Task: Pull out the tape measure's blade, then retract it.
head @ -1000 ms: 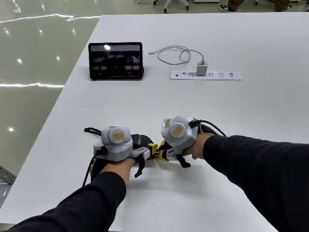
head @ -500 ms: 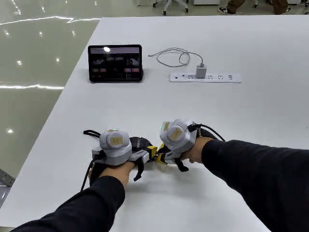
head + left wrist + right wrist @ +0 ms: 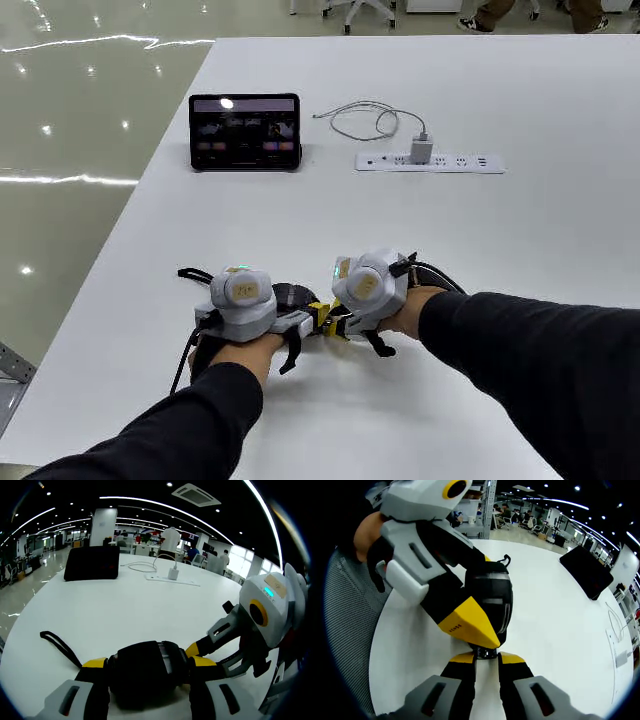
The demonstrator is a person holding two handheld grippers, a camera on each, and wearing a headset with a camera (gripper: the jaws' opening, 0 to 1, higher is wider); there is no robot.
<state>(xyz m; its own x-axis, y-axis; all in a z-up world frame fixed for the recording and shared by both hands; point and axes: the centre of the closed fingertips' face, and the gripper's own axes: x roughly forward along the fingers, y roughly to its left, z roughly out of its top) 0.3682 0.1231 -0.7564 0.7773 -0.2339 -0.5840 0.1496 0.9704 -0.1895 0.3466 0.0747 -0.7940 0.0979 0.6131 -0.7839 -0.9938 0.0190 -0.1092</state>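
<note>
Near front edge of the bench (image 3: 450,230), tape measure (image 3: 145,676) held
Left claw (image 3: 148,662) clenched on it, right claw (image 3: 487,659) pinching blade tip (image 3: 486,652); pull straight, level

Tablet (image 3: 245,131) upright left of power strip (image 3: 430,162); charger (image 3: 421,151) plugged in, cable (image 3: 385,121) coiled.

The bench (image 3: 400,220) is smooth, matt white; the floor (image 3: 70,200) is glossy. The tape measure (image 3: 145,675) has a matt black, rubbery-looking case. The left tongs (image 3: 148,662) and right tongs (image 3: 487,657) show matt yellow and grey plastic. The sleeve (image 3: 540,350) is dark cloth.
</note>
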